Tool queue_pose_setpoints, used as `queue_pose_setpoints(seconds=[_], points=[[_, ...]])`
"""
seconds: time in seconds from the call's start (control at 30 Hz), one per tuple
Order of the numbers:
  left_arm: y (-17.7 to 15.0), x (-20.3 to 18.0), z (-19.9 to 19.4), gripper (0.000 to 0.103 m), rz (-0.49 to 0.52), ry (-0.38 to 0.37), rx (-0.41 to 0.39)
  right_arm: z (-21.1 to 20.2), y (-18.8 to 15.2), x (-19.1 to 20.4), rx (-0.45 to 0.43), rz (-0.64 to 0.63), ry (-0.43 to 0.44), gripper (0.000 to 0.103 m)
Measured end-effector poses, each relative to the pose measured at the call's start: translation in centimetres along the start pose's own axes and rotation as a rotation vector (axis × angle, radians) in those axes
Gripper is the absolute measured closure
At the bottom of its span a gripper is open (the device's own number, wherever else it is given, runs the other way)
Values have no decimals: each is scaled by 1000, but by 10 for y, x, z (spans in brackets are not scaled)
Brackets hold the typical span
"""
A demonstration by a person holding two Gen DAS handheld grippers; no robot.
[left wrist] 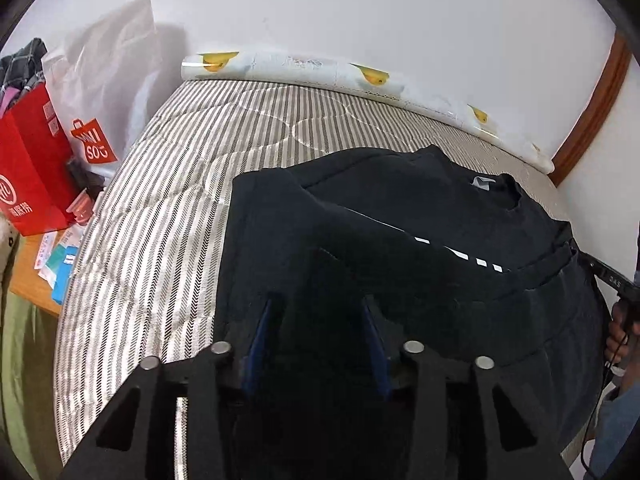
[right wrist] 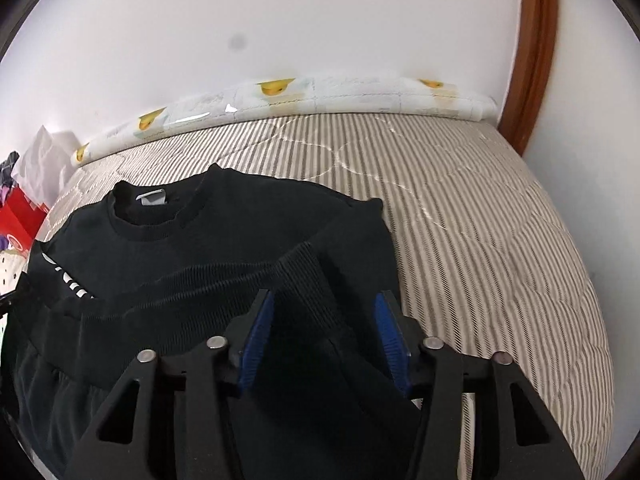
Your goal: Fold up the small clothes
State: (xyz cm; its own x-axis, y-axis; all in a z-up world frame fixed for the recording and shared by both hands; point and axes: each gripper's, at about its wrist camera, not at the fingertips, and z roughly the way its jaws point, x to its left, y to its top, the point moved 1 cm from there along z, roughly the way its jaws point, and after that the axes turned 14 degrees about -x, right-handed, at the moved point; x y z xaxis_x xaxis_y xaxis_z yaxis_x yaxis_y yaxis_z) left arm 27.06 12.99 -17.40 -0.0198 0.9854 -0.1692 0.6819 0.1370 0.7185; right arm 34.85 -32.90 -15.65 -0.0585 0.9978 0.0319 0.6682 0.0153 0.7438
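Between the blue pads of the right gripper point(right wrist: 324, 320): ribbed hem of a black sweatshirt point(right wrist: 208, 240), jaws part-open, pads apparently clear of the cloth. Left gripper point(left wrist: 318, 320): likewise part-open over dark fabric; any contact could not be told. Sweatshirt lay spread on a striped mattress point(right wrist: 460, 208), collar and label toward the wall, hem doubled up over the chest print. Step judged: bottom fold just laid and let go. Next move would call for withdrawing both grippers without dragging the fold, then taking a side or sleeve

Sweater point(right wrist: 208, 248) on mattress point(right wrist: 480, 220)
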Motion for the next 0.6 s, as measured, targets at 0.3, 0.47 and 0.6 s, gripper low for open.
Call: queue_pose_setpoints(seconds=[0.3,0.47,0.6], points=[[7,-8,-36,94,46,-4,-125,-27,7,-8,-127,50,23,94],[35,-6,-38,94,1,8,-182,-32,22,-12,-184,76,-15,94],[53,-6,-19,94,-22,12,-189,-16,32,-18,-175,134,-7,94]])
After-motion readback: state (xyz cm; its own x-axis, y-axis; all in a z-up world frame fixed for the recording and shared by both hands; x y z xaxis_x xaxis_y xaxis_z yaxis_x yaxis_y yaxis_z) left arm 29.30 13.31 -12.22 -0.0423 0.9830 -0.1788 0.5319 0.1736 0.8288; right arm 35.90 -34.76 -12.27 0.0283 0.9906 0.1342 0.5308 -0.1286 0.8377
